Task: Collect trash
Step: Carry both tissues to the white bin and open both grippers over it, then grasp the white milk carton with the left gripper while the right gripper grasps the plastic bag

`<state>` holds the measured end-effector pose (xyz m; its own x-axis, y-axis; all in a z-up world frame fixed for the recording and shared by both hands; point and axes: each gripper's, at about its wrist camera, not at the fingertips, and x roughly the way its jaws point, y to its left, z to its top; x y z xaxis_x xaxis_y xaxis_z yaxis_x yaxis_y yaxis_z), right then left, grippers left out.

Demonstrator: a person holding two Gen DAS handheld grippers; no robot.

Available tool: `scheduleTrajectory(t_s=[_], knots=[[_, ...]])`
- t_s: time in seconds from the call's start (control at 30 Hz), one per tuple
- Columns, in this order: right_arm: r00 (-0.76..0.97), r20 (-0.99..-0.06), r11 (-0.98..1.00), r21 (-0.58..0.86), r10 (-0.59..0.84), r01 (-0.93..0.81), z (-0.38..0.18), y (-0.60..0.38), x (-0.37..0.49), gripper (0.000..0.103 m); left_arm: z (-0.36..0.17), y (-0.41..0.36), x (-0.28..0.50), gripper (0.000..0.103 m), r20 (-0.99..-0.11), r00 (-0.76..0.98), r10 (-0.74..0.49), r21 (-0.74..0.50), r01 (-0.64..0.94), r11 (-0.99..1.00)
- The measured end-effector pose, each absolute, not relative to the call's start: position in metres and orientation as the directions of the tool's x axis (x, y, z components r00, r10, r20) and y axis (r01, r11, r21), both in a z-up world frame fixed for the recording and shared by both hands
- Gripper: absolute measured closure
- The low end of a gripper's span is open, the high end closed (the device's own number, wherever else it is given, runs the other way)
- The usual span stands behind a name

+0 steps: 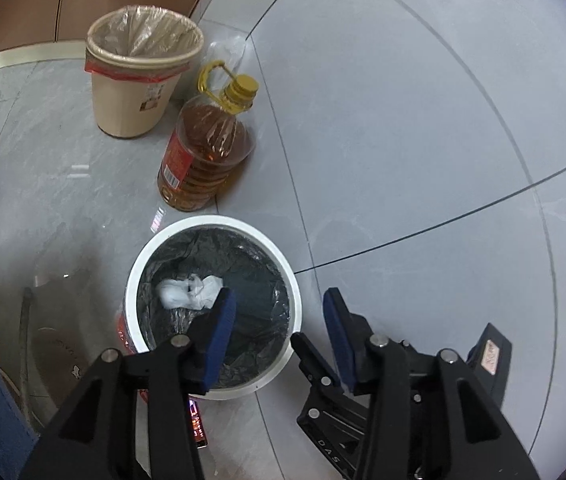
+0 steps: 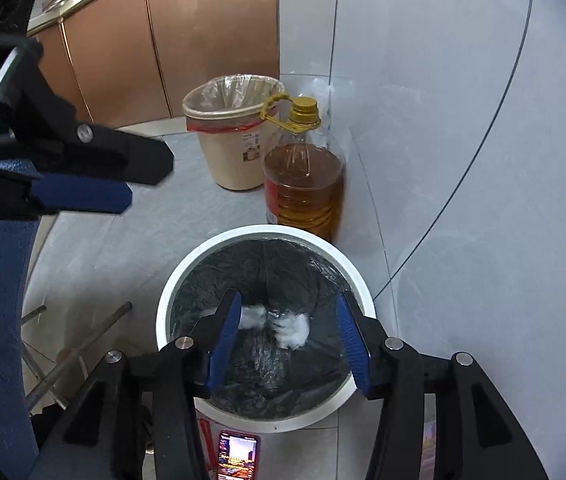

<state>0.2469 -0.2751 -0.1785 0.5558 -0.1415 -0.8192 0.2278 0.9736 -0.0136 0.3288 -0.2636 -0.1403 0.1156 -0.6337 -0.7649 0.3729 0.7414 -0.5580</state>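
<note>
A white-rimmed bin (image 1: 283, 264) with a black liner stands on the tiled floor. Crumpled white trash (image 1: 187, 292) shows inside it, against the liner. My left gripper (image 1: 279, 294) hangs over the bin's right side, open, with nothing between its blue pads (image 1: 219, 340). In the right wrist view the same bin (image 2: 263, 234) sits below my right gripper (image 2: 289, 298), which is open as well. The white trash (image 2: 293, 326) is seen between and beyond its pads, slightly blurred and untouched. The left gripper (image 2: 149, 184) also shows at the upper left.
A beige bin (image 1: 135, 112) with a clear liner and a large oil bottle (image 1: 203, 152) stand behind the white bin, near a copper cabinet (image 2: 163, 40) and tiled wall. A lit phone (image 2: 237, 456) lies on the floor in front. A slipper (image 1: 59, 356) and metal legs (image 2: 79, 352) are at left.
</note>
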Motion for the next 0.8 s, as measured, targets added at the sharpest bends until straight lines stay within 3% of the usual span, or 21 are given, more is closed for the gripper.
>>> scheduleTrajectory(t_s=[0.4, 0.8], knots=[[0.663, -0.742, 0.979, 0.046, -0.100, 0.199, -0.111, -0.238, 0.202, 0.054, -0.040, -0.211, 0.263, 0.059, -0.713, 0.338, -0.615, -0.452, 0.449, 0.771], [0.778, -0.629, 0.997, 0.066, 0.003, 0.050, -0.017, -0.173, 0.143, 0.053, 0.039, -0.078, 0.162, 0.059, -0.604, 0.530, -0.595, -0.399, 0.445, 0.802]])
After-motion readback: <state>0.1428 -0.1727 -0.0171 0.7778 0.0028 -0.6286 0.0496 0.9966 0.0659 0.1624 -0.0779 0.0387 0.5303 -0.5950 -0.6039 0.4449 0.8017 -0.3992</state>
